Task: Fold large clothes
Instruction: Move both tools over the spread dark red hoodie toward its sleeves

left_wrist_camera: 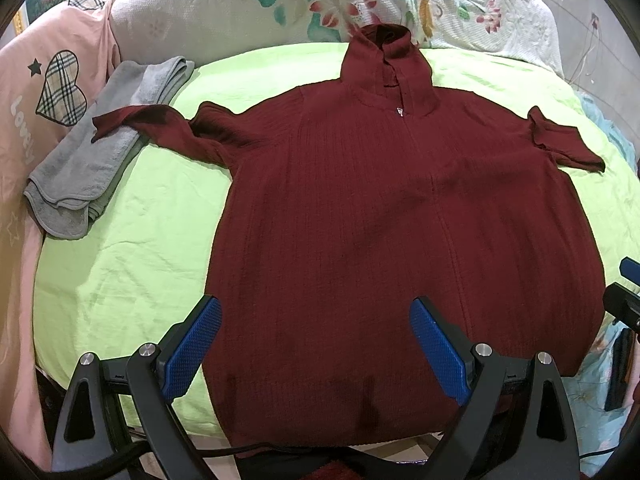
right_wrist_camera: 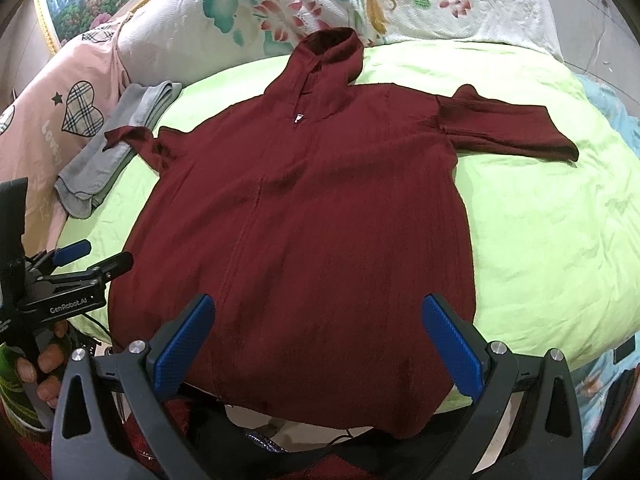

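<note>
We see a big dark red knitted hoodie with a zip (left_wrist_camera: 400, 208) lying flat on the light green bed sheet (left_wrist_camera: 120, 248), sleeves spread out. Our left gripper (left_wrist_camera: 316, 344) and right gripper (right_wrist_camera: 320, 340) hang wide open over its bottom edge, holding nothing. One sleeve lies on a folded grey towel (left_wrist_camera: 84, 168)

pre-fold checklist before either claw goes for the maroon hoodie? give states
1. Both claws open and empty: left claw, right claw. Ok.
2. Maroon hoodie spread flat, front up, zipper closed. Ok.
3. Far-left sleeve free: its cuff lies on the grey towel. Not ok.
4. Other sleeve flat on the green sheet. Ok.
5. Hood flat: top edge rests against the floral bedding. Cannot tell.
6. Hem fully supported: it hangs over the bed edge. Not ok.
</note>
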